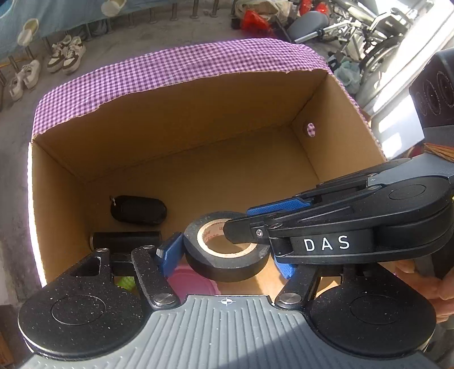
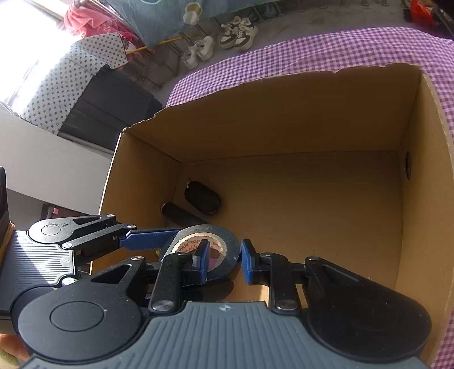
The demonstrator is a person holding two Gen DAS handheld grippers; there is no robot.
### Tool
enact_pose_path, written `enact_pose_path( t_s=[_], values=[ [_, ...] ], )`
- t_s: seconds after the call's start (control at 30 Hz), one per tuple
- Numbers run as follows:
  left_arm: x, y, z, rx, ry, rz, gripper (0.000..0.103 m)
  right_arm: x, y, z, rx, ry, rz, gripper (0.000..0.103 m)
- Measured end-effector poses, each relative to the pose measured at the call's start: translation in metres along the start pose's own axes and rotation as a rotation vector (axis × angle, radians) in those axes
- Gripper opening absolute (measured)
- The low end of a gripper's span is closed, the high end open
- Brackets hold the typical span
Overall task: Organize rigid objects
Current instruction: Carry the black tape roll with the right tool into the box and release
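Note:
A roll of black tape (image 1: 227, 249) hangs over an open cardboard box (image 1: 176, 136). My left gripper (image 1: 227, 252) has its blue pads on both sides of the roll and grips it. My right gripper (image 1: 244, 224) reaches in from the right, one finger inside the roll's core, one outside. In the right wrist view the roll (image 2: 207, 249) sits between the right gripper's (image 2: 224, 261) spread pads, with a gap on the right side. A black oval case (image 1: 139, 210) and a black cylinder (image 1: 124, 239) lie on the box floor.
The box stands on a purple checked cloth (image 1: 176, 71). A pink lid (image 1: 193, 281) and something green show under the left gripper. Shoes (image 1: 65, 54) and a wheelchair (image 1: 377, 25) stand on the floor beyond. A grey cabinet (image 2: 51, 164) is at the left.

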State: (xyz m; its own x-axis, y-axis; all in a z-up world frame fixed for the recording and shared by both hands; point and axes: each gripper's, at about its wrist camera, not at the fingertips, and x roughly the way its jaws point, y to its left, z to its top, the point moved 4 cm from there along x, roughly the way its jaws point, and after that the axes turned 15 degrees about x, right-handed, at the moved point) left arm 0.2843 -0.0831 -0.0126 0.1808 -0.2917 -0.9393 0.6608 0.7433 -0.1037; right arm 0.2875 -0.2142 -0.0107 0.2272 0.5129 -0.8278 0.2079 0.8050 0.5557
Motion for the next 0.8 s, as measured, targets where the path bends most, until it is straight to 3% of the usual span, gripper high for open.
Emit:
enact_pose_path(
  t_s=[0.13, 0.3, 0.6, 0.8],
  values=[
    [0.025, 0.01, 0.001, -0.032, 0.083, -0.028, 0.067, 0.028, -0.009, 0.009, 0.029, 0.081, -0.04, 0.026],
    [0.038, 0.021, -0.003, -0.068, 0.124, -0.044, 0.067, 0.052, -0.002, 0.019, 0.015, 0.12, -0.072, 0.026],
    [0.032, 0.043, 0.001, -0.086, 0.087, 0.055, 0.068, 0.063, 0.016, 0.036, -0.008, 0.066, -0.049, 0.026],
    [0.019, 0.039, -0.002, -0.085, 0.054, 0.103, 0.071, 0.059, 0.017, 0.033, -0.008, 0.03, -0.035, 0.029]
  ],
)
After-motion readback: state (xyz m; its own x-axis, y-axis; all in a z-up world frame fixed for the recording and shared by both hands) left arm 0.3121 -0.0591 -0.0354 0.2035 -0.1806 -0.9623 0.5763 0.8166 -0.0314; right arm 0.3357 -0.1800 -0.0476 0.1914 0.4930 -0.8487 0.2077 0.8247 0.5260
